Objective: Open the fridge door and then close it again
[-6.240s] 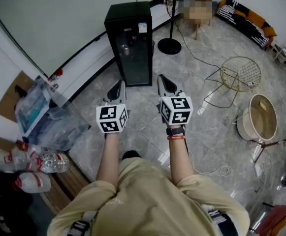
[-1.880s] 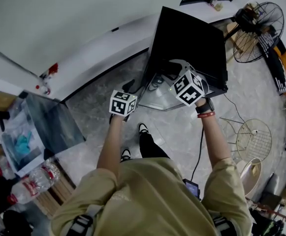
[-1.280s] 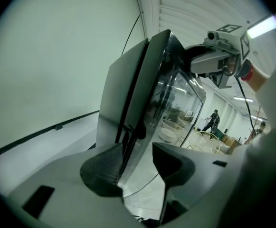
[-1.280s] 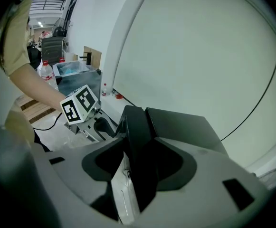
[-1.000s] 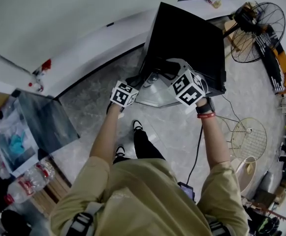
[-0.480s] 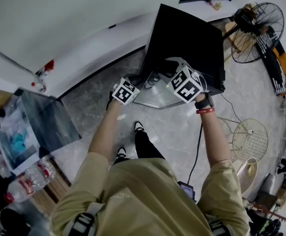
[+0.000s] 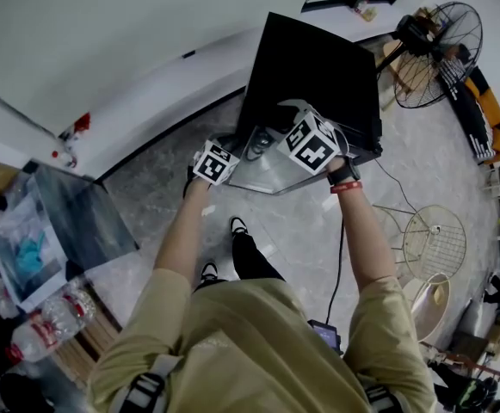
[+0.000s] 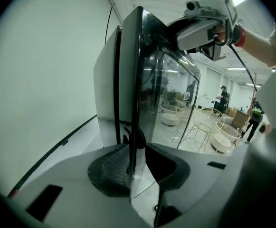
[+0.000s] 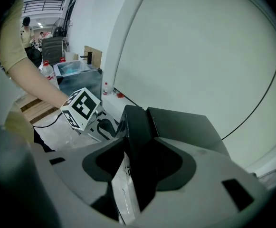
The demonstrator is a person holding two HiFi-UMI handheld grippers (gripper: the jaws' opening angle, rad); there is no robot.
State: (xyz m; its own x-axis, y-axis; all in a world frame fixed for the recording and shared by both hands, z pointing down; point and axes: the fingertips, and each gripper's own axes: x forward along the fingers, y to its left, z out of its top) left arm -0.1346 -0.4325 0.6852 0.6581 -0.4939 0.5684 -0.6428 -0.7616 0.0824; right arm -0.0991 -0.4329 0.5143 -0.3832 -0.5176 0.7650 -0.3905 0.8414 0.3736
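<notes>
I look down on a small black fridge [image 7: 318, 67] with a glass door [image 7: 271, 172]. My left gripper [image 7: 231, 143] reaches the door's left side edge. In the left gripper view that edge [image 8: 137, 80] runs between the jaws of the left gripper [image 8: 138, 148], and the pads close on it. My right gripper [image 7: 286, 110] sits at the door's top. In the right gripper view the right gripper [image 9: 138, 144] has its jaws on either side of the door's black top edge [image 9: 135, 120] and grips it. Whether the door stands ajar I cannot tell.
A standing fan [image 7: 439, 33] is behind the fridge on the right, and a wire chair [image 7: 435, 243] stands on the marble floor at the right. A clear bin [image 7: 56, 231] and plastic bottles [image 7: 34, 338] lie at the left. A cable [image 7: 340, 256] trails beside my feet.
Six seconds ago both grippers hung free, well away from the fridge; now I stand over it with both on the door. Over the last second neither gripper has shifted along the door.
</notes>
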